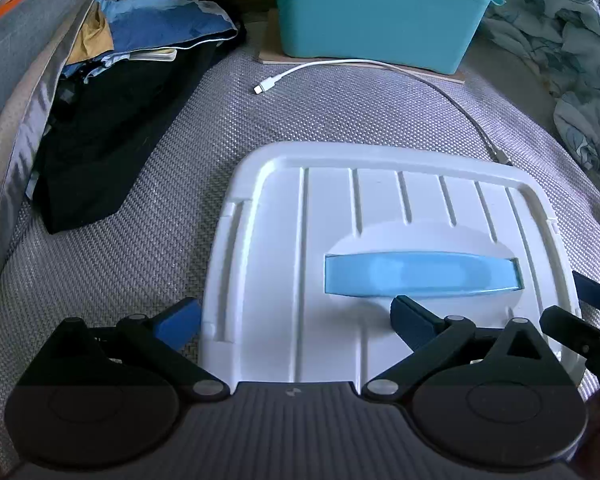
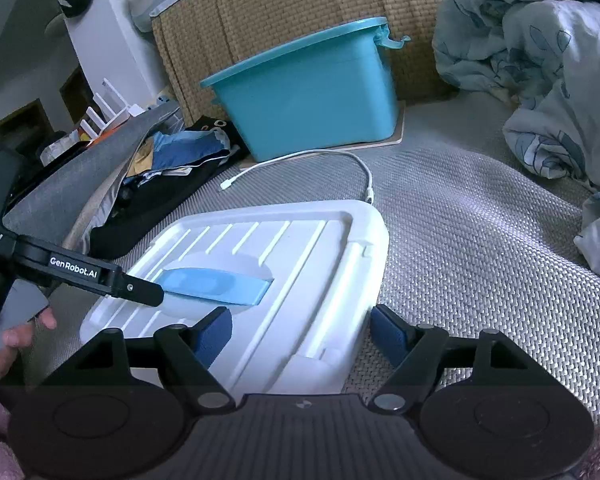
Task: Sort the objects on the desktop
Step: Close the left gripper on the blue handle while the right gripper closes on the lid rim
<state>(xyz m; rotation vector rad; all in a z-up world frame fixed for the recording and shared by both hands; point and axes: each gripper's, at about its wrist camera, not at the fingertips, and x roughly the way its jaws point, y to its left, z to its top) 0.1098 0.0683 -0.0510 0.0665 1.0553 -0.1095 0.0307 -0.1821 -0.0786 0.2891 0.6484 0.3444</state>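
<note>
A white plastic lid (image 1: 340, 248) with a light blue handle (image 1: 420, 274) lies flat on the grey woven mat; it also shows in the right wrist view (image 2: 300, 264). My left gripper (image 1: 296, 320) is open, its jaws straddling the lid's near left edge. My right gripper (image 2: 302, 332) is open, its jaws straddling the lid's near right edge. The left gripper's body (image 2: 84, 274) shows over the lid's left side. A teal bin (image 1: 380, 12) without a lid stands at the back; it also shows in the right wrist view (image 2: 308, 96). A white cable (image 1: 320, 70) lies in front of it.
A pile of dark and blue clothes (image 1: 132, 80) lies at the left beside a grey cushion edge (image 1: 16, 48). A crumpled floral blanket (image 2: 540, 60) is at the right. A woven panel (image 2: 280, 12) stands behind the bin.
</note>
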